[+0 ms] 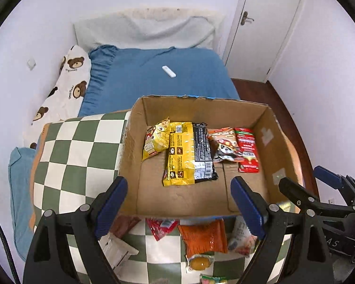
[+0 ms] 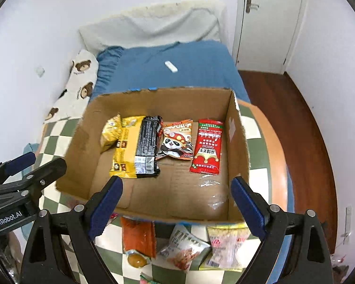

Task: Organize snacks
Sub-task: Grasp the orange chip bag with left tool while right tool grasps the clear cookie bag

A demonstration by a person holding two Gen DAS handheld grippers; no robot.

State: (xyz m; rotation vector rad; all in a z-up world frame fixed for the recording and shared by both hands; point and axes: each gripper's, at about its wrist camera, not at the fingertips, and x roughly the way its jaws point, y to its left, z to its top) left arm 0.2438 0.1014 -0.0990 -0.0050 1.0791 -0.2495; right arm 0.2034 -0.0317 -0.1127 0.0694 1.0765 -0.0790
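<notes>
The open brown cardboard box (image 2: pixel 153 189) sits on a green-and-white checked cloth (image 1: pixel 78 156), and along its far wall four snacks already lie in a row: a small yellow foil pouch (image 2: pixel 110 132), a long yellow-and-black wrapped pack (image 2: pixel 136 151), an orange panda-print sachet (image 2: pixel 177 142) and a flat red sachet (image 2: pixel 207 148), the last at about 1 o'clock from the box's middle. The near half of the box floor is bare.

Still outside, at 6 o'clock just below the box's near wall, lie the loose ones: an orange packet with a yellow egg-yolk picture (image 2: pixel 137 239), a white crinkly bag printed with a spicy snack (image 2: pixel 184 248), a pale pink-and-yellow bag (image 2: pixel 227 246) and a small red wrapper (image 1: pixel 162 228).

The left gripper (image 1: pixel 179 203) and right gripper (image 2: pixel 176 203) both hang above the box with jaws spread wide and nothing between them.

These packets look light, soft and puffed with air, their film likely slick. I judge the best hold is across a flat sealed end or crimped edge, where the pads can pinch film rather than squash contents. The orange packet looks flatter and denser, so a grip across its narrow width should do. Anything crisp inside may crush under a hard squeeze
</notes>
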